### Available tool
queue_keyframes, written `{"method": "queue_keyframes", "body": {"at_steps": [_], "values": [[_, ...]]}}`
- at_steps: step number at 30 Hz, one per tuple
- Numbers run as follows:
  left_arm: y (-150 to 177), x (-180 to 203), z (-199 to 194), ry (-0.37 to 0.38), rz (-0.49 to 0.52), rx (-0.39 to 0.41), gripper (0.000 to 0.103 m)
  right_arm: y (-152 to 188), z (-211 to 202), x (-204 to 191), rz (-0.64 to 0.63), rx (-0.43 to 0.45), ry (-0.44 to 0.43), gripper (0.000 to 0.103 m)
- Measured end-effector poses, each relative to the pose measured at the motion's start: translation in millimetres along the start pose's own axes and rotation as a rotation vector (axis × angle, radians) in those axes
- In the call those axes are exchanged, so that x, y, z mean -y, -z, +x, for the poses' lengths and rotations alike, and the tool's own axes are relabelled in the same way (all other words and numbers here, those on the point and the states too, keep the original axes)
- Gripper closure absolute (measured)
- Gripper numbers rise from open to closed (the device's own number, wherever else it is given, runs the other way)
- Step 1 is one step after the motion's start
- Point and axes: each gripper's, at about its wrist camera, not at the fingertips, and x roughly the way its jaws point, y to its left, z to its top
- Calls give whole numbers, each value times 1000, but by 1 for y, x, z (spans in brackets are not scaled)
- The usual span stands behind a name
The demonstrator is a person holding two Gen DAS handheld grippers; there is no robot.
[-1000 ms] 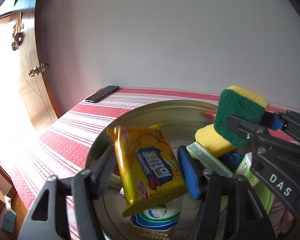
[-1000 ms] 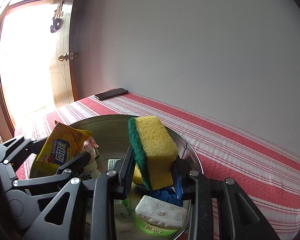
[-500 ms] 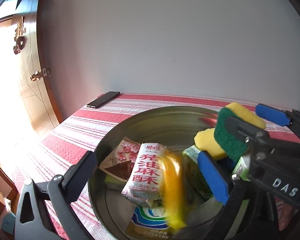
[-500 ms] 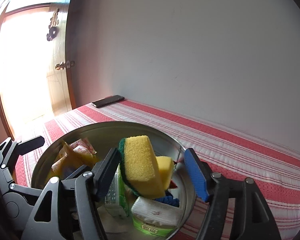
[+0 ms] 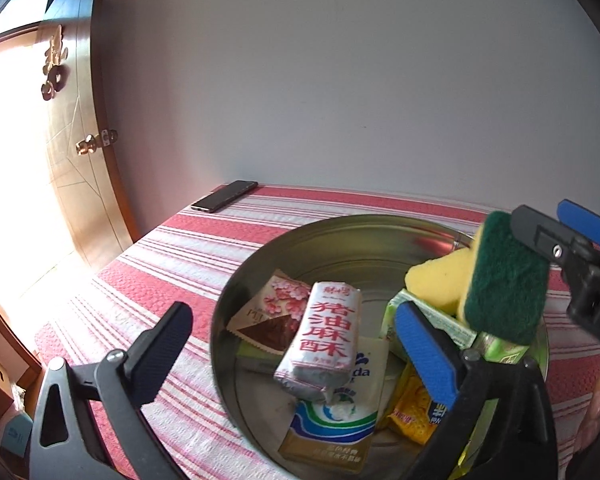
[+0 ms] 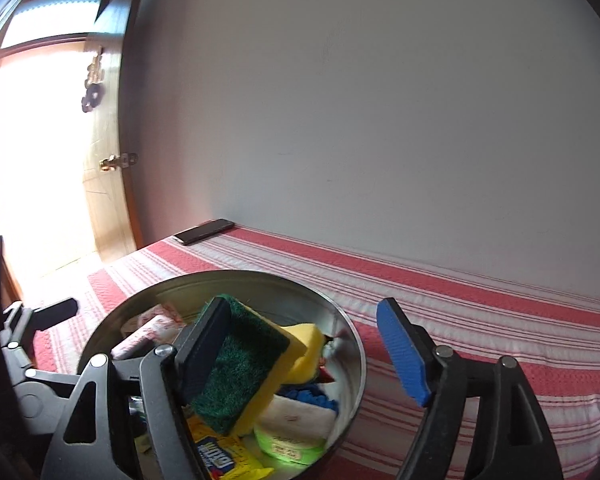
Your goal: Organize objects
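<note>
We look from both wrist cameras forward and slightly down, close above the round metal basin (image 5: 380, 236) (image 6: 340, 312). The left view sits left of it, the right view nearer its right rim. Both share the far black phone (image 5: 225, 196) (image 6: 204, 231).

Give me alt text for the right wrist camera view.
The right gripper, open, hangs over a round metal tin of packets, a green-and-yellow sponge against its left finger. The tin sits on a red-striped cloth; a phone lies beyond.
</note>
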Motion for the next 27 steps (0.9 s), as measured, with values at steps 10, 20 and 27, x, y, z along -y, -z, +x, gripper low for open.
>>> {"method": "queue_keyframes", "body": {"at_steps": [10, 20, 27], "values": [[0, -8, -12, -36, -11, 17, 0, -12, -7, 4, 11, 29, -6, 25], [1, -21, -21, -35, -35, 24, 0, -9, -16, -9, 9, 35, -53, 25], [-1, -29, -29, -55, -49, 51, 0, -9, -20, -24, -22, 29, -71, 25]]}}
